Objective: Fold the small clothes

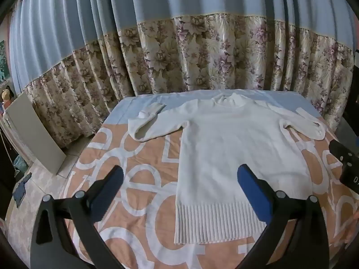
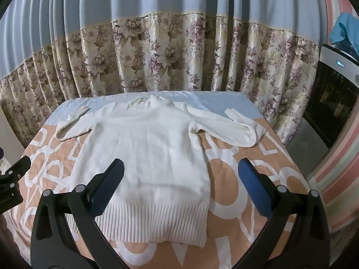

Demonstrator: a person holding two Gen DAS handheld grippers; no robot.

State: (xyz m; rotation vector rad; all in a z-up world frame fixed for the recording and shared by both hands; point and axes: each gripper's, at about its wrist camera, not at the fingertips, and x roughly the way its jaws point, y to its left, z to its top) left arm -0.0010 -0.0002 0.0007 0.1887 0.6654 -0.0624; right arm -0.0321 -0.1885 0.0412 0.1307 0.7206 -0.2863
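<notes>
Sweater (image 1: 228, 148) flat, collar toward curtain (image 1: 202, 51), hem nearest; both hand-held grippers released, empty.

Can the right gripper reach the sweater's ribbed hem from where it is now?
Probably yes. The right gripper hangs open above the sweater, and the ribbed hem lies flat on the bed cover with nothing on it.

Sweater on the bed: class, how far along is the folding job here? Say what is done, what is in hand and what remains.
Done: the white sweater is spread flat on the bed cover, both sleeves out. In hand: nothing; the left gripper and right gripper hover open above the ribbed hem. Left: every fold. The small white socks also lie unfolded.
</notes>
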